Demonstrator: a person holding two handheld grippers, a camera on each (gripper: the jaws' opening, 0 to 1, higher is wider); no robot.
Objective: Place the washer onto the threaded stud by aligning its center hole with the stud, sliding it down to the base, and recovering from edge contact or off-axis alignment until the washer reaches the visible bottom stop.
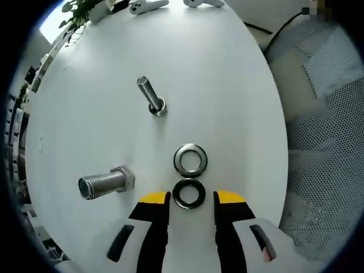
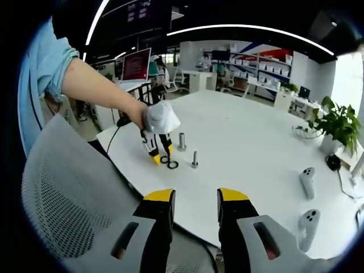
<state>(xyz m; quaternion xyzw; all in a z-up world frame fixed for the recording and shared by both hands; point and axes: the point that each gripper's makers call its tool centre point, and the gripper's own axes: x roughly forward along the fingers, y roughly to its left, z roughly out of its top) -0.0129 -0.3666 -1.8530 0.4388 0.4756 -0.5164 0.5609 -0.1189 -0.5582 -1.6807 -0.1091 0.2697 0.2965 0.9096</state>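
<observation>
The left gripper (image 1: 192, 199) holds its jaws apart around a black washer (image 1: 189, 193); a silver washer (image 1: 190, 160) lies at 12 o'clock. The right gripper (image 2: 195, 199) hangs with jaws apart over the tabletop (image 2: 244, 148).

The round white table (image 1: 227, 74) is viewed from close above in the left gripper view, looking down past its own jaws. It is seen from well back, across a grey mesh chair (image 2: 62, 199), in the right gripper view. Table, two upright studs and two washers are shared.
</observation>
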